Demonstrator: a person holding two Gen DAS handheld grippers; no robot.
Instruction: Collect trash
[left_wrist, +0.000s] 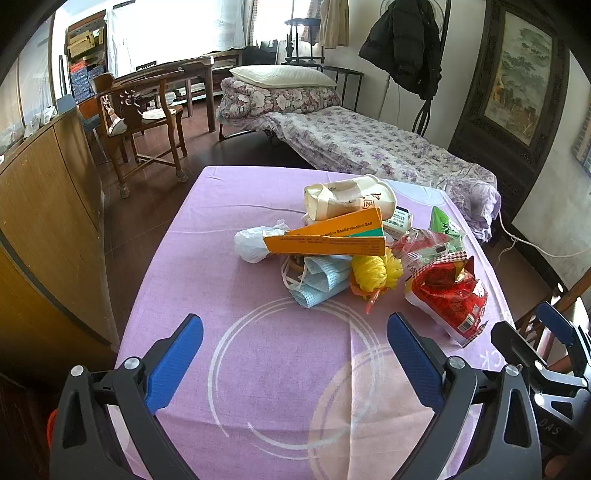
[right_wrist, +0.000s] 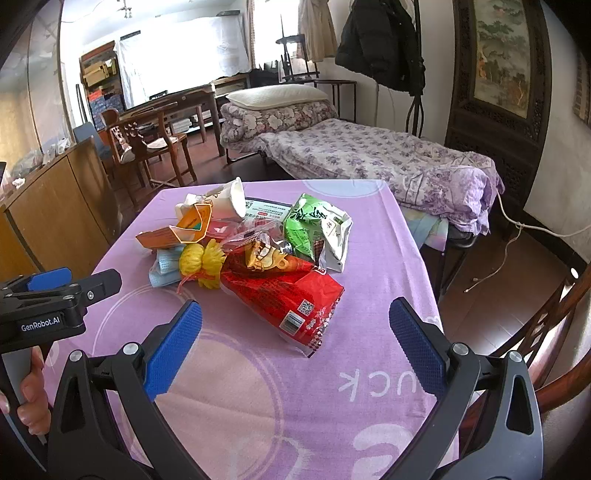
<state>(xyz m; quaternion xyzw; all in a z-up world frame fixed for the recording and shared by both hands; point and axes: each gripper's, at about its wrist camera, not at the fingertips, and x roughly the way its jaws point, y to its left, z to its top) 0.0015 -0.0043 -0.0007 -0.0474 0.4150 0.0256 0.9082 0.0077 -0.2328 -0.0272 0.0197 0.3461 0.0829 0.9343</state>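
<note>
A bedroom is seen, with a bed (left_wrist: 369, 144) under a floral cover beyond the far edge of the worktop (left_wrist: 229, 266), a wooden chair (left_wrist: 144, 118) at far left, and a dark coat (right_wrist: 384, 44) hung at the far wall; the worktop is covered by a lilac cloth printed with white rings. The trash is heaped at the middle and right of the worktop: a crushed paper cup (left_wrist: 351, 197) is laid on its side at the far end; an orange carton (left_wrist: 332, 236) is propped across the heap just in front of it; a white plastic wad (left_wrist: 253, 243) is touched by the carton's left end; a blue face mask (left_wrist: 321, 280) and a yellow string bundle (left_wrist: 375, 273) are tucked beneath; a red snack bag (right_wrist: 284, 291) is nearest on the right; a green snack bag (right_wrist: 317, 229) is set behind it. The left tool (left_wrist: 295, 354) is held released over bare cloth, near the mask, touching nothing; the right tool (right_wrist: 295, 347) is likewise spread wide, its jaws empty, just short of the red bag.
</note>
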